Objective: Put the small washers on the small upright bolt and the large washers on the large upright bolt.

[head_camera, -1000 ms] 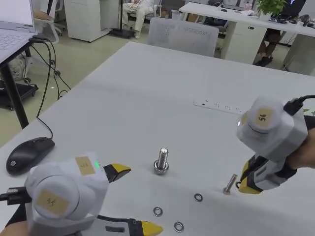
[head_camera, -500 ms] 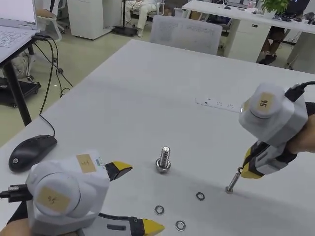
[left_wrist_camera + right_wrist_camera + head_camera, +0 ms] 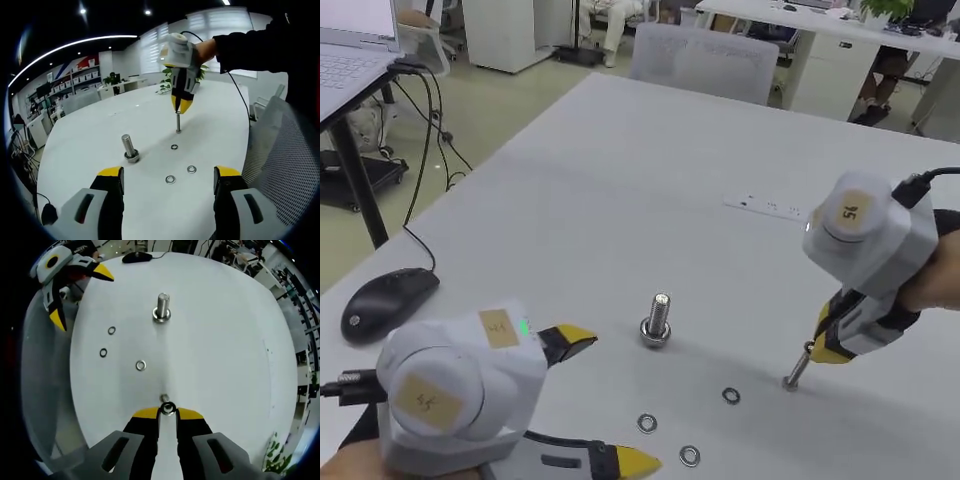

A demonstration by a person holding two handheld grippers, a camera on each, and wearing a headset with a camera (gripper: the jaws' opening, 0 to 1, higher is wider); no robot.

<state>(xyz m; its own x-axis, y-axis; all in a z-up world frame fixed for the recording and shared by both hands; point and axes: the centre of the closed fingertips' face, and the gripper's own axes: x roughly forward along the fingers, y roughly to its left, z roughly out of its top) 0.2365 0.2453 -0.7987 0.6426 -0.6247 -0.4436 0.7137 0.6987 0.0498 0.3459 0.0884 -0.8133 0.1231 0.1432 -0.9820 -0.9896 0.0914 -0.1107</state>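
Right gripper [image 3: 167, 414]: jaws clamped on small bolt [image 3: 796, 371], its end touching table [image 3: 620, 180].
Left gripper [image 3: 169, 173]: jaws wide apart, empty; washers [image 3: 174, 147] just ahead.

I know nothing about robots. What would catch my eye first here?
The right claw, shut on a small bolt, holds it against the white table at the right. Mid-table a large bolt stands upright alone, with three washers lying loose in front of it. The left claw hangs open at lower left.
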